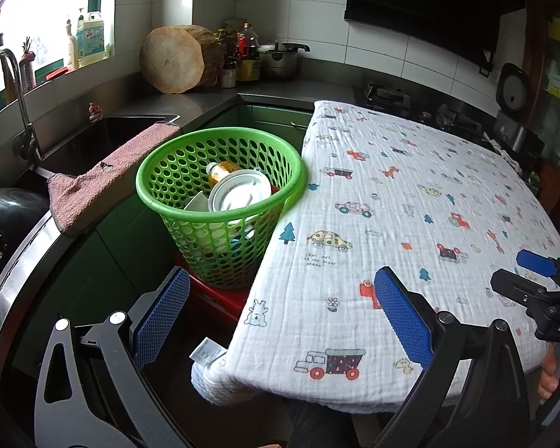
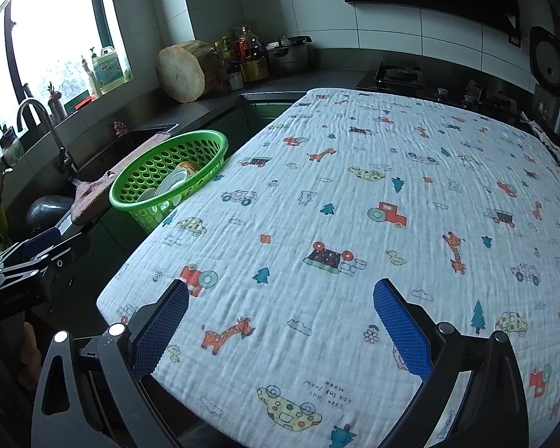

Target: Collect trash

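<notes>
The basket (image 1: 220, 201) is bright green plastic, round, with walls pierced all over by round holes and a thick smooth rim. It stands on something red, touching the left edge of the cloth-covered counter (image 1: 410, 205) and just beside a pink towel (image 1: 104, 179) draped over the sink's edge. Inside it lies trash: a white round lid (image 1: 239, 194) tilted on top, a yellow-labelled bottle (image 1: 222, 171) behind the lid, and other white pieces lower down that are hard to make out. From the right wrist view the basket (image 2: 168, 171) shows at the counter's far left edge, with the same white lid visible inside.

The left gripper (image 1: 280, 313) hangs with its blue pads wide apart, one over the dark gap beside the counter and one over the cloth, holding nothing. The right gripper (image 2: 280, 324) hovers over the printed cloth (image 2: 354, 205), its pads likewise spread apart and empty.
</notes>
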